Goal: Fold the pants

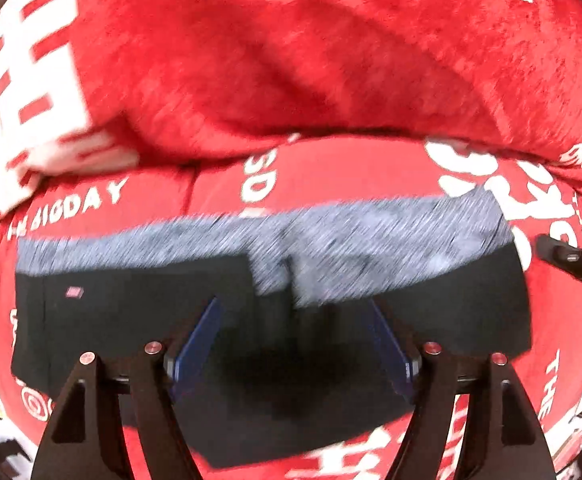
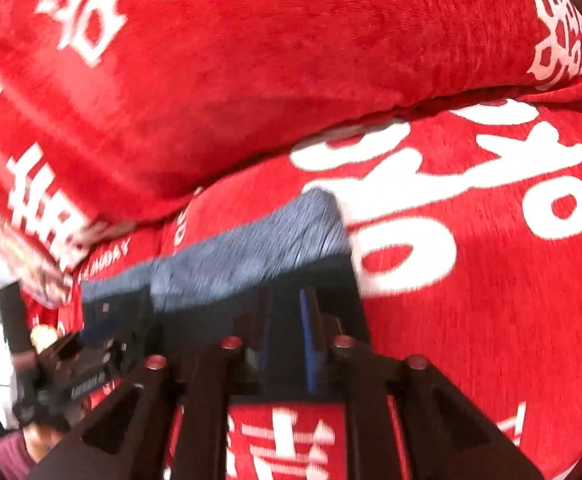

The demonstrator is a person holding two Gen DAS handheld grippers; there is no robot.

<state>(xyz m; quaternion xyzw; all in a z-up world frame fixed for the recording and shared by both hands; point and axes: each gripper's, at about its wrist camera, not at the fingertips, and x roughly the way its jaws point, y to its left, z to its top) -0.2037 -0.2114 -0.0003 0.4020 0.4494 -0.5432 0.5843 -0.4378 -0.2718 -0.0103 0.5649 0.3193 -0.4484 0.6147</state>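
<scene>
From the left wrist camera, the pants (image 1: 195, 320) lay spread across a red cover (image 1: 331, 168) printed with white letters, black fabric nearest the camera and a heathered grey band (image 1: 371, 232) along the far edge. A small pink label (image 1: 74, 292) sat on the black cloth toward the left. Behind the pants a red cushion (image 1: 291, 60) bulged over the cover. The left gripper (image 1: 295, 312) hung above the black fabric with its blue-padded jaws set well apart and nothing pinched between them; whether the tips touched the cloth could not be told through the blur. The tip of the other tool, the right gripper (image 1: 571, 264), poked in from the right edge just beside the pants. From the right wrist camera, the right gripper (image 2: 291, 320) had its jaws drawn narrow, almost together, over the right end of the pants (image 2: 219, 312); dark fabric seemed to sit at the pads, but the blur left it unclear whether cloth was truly caught. The grey band (image 2: 259, 248) ran off to the left, under the same red cushion (image 2: 251, 60), with the red cover (image 2: 491, 300) open on the right. The left gripper (image 2: 91, 344) showed at the lower left, above the pants, a hand (image 2: 43, 336) partly visible behind it.
</scene>
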